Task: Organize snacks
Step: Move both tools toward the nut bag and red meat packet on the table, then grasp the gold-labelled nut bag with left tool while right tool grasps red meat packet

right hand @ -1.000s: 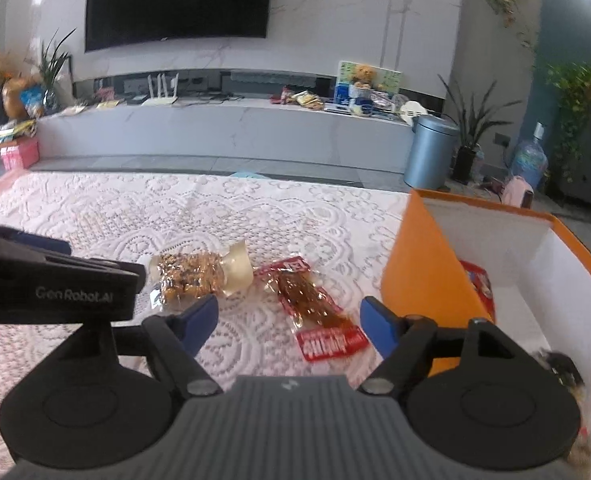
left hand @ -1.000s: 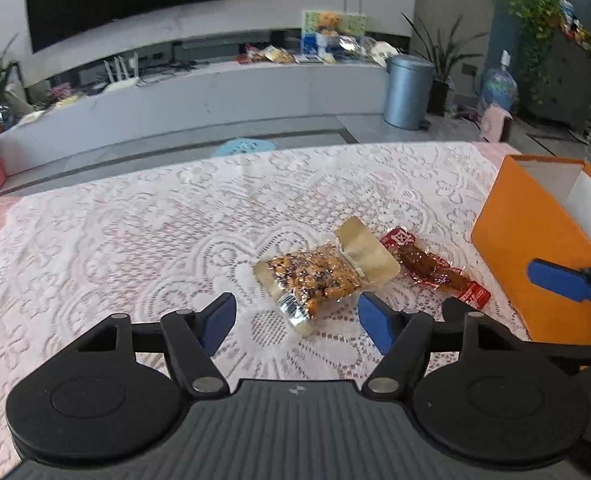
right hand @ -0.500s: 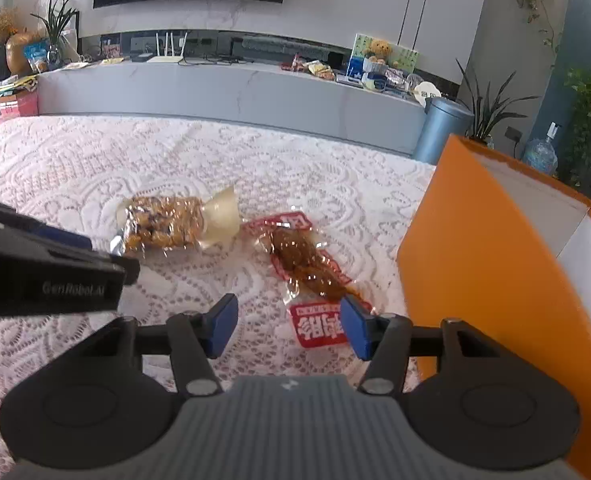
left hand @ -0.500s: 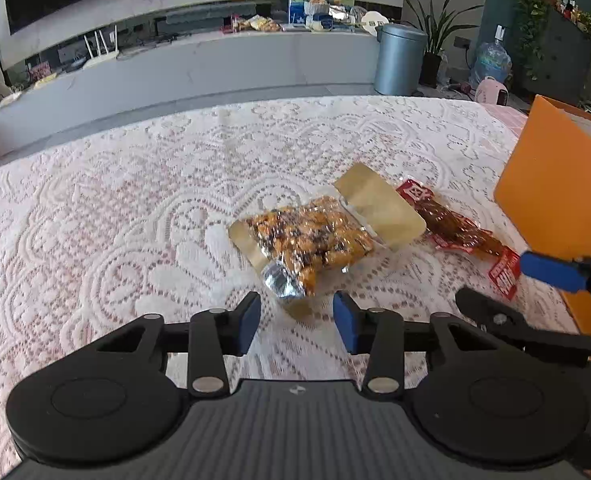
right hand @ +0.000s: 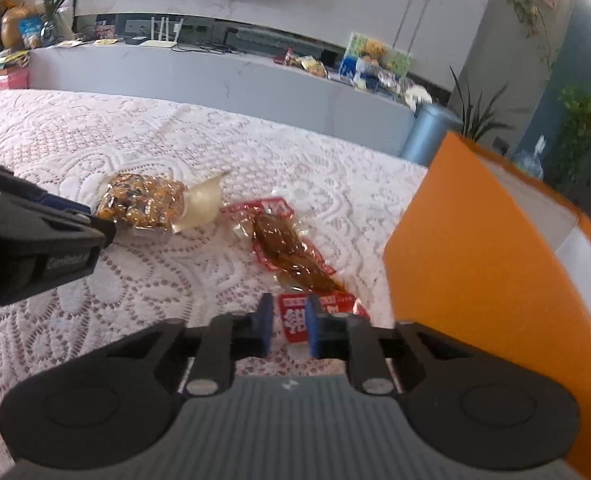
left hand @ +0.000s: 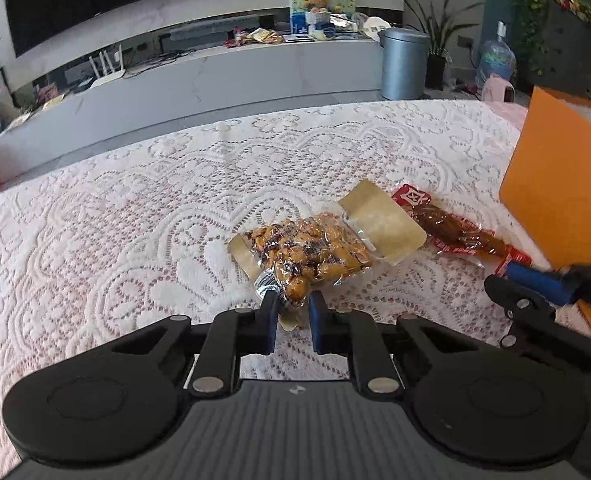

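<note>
Both claws had narrowed from wide open: my left claw [left hand: 291,322] pinched the peanut bag's [left hand: 307,254] near corner, my right claw [right hand: 288,326] clamped the red packet's [right hand: 291,250] near end. The orange box [right hand: 475,264] stood just right, so lifting came next.

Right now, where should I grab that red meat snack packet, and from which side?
Take the red packet by its flat printed end seal nearest the right gripper, coming in low from the near side along the lace tablecloth. That end is thin and flat; the middle bulges with meat, and the orange box crowds its right.
</note>
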A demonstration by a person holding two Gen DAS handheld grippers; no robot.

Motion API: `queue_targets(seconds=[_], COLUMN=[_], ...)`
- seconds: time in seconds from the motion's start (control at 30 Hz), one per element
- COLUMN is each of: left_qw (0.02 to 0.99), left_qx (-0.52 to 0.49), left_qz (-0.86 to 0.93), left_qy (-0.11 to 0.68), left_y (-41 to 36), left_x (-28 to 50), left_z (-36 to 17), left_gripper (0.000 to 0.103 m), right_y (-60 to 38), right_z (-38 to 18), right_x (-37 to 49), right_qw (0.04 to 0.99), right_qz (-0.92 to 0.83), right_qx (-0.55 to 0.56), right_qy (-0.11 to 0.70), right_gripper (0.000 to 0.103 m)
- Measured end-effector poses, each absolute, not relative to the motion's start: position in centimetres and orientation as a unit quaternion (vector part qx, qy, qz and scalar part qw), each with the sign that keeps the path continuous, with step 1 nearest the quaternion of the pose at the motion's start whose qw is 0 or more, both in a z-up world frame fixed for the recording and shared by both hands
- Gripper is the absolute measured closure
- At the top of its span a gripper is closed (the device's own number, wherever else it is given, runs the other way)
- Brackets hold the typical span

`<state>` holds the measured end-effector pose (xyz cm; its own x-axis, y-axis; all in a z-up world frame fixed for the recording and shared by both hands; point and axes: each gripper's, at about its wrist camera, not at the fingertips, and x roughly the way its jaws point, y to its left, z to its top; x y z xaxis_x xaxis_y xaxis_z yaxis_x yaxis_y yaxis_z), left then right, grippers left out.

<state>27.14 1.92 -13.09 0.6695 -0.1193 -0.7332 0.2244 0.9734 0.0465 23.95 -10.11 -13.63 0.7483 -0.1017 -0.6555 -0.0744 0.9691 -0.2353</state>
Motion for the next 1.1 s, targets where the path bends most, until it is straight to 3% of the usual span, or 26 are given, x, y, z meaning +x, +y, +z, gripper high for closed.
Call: queue_targets(seconds=[0.07,0.37,0.6,0.63,0.77,0.8,0.9,1.1], left_qw=[0.912,0.903,0.871,0.872,0.889,0.891,0.886,0.876], left_qx=[0.055,0.064,0.046,0.053,0.094,0.102,0.127,0.164], left_qz=[-0.091,-0.071,-0.183,-0.192,-0.190,-0.191,-0.207,-0.223], left_qy=[0.397,0.419,0.453,0.448,0.405,0.398,0.396,0.395], left_y=[2.1,2.5,2.5,2.4,2.5,2.6,2.3,2.3], left_x=[26.9,24.0,22.7,22.6,23.0,23.3,24.5,26.3], left_z=[-12.6,-11.0,-10.7,-10.5,-9.4,-9.2,-9.4,-11.8], left_gripper=[0.087,0.088,0.084,0.080,0.036,0.032,0.025,0.022], right_y=[-10.0,-9.5,-10.2,-10.5,-12.2,-12.4,-12.1,-12.2], right_z=[-13.4,-12.3,-11.9,-11.9,-11.7,-11.8,-11.9,-12.3], right_x=[23.7,22.1,21.1,21.1,21.4,21.5,21.6,22.4], right_qw=[0.928,0.931,0.927,0.926,0.924,0.924,0.925,0.924], right_qz=[0.005,0.029,0.041,0.034,0.019,0.017,0.021,0.021], right_qx=[-0.117,-0.110,-0.100,-0.097,-0.048,-0.044,-0.046,-0.031], right_qy=[0.355,0.347,0.359,0.363,0.378,0.379,0.378,0.380], right_gripper=[0.103,0.103,0.103,0.103,0.102,0.102,0.102,0.096])
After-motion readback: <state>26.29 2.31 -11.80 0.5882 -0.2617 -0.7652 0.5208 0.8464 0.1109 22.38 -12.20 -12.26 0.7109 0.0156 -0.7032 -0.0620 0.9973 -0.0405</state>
